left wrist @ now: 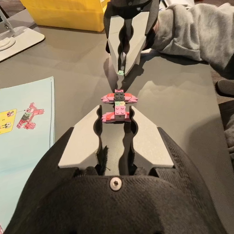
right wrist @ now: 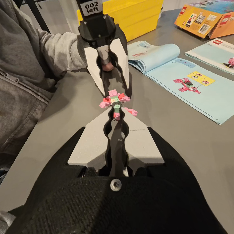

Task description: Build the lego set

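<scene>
Yellow bin (left wrist: 65, 13): top cut by frame edge in left wrist view. Instruction booklet (left wrist: 25, 114): left part out of frame. Mint brick (right wrist: 116, 108): lower end hidden between right gripper's fingers (right wrist: 96, 133). Model (right wrist: 114, 100): rear portion masked by brick. Box (right wrist: 207, 20): cropped at right edge.

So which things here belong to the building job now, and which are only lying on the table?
In use:
- pink Lego model
- mint green brick in the right gripper
- left gripper
- open instruction booklet

Lying about:
- yellow bin
- orange Lego box
- second booklet
- white stand base
</scene>
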`<state>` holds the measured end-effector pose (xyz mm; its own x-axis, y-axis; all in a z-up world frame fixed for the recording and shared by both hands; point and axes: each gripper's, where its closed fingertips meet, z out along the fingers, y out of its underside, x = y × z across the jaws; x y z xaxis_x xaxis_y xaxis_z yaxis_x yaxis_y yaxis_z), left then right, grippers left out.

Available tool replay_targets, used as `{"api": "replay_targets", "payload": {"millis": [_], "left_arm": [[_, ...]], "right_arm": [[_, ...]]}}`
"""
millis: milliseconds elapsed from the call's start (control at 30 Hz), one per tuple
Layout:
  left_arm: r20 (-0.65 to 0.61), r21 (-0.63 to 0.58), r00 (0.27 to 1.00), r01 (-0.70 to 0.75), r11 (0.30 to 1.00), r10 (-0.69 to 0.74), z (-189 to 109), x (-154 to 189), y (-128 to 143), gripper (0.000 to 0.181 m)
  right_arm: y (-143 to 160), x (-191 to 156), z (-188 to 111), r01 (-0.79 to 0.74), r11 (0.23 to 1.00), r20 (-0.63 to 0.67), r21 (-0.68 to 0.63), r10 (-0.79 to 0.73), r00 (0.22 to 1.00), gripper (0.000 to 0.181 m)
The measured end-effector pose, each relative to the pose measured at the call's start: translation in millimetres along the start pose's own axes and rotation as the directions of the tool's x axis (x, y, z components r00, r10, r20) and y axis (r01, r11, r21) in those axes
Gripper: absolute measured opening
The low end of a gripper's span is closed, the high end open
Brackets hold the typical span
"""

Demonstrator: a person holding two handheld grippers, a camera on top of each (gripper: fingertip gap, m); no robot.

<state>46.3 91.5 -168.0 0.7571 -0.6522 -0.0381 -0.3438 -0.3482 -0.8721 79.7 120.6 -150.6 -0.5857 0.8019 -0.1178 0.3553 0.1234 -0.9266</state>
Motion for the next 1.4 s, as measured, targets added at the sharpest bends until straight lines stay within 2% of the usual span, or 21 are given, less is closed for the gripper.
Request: {"api": "replay_targets", "payload": {"millis": [167,233,400,867,1400], "left_arm": [[-0.022,-0.062,0.999,-0.027,0.998,0.026,12.3,6.4,4.0,0.039],[-0.046,-0.039,0.997,-0.056,0.998,0.054,16.4,12.3,-2.0,0.029],[-0.054,-0.044,0.997,-0.053,0.998,0.051,23.2,13.4,-4.8,0.030],[0.040,0.011,0.999,0.032,0.999,-0.032,3.7,4.7,-4.1,0.038],[0.069,-0.065,0.998,0.015,0.998,-0.010,10.0,4.6,5.4,0.036]], "right_arm": [[6.6,-7.3,5.3,0.017,0.998,0.047,-0.053,-0.015,0.999,0.006],[9.5,-8.8,7.5,0.025,0.997,0.053,-0.076,-0.021,0.998,0.006],[7.6,-7.7,8.8,0.036,0.997,0.042,-0.067,-0.033,0.999,0.006],[5.8,-5.3,7.7,0.026,0.998,0.028,-0.051,-0.025,0.999,0.006],[-1.3,-0.1,2.8,-0.008,1.000,0.012,0.008,0.008,1.000,0.006]]}}
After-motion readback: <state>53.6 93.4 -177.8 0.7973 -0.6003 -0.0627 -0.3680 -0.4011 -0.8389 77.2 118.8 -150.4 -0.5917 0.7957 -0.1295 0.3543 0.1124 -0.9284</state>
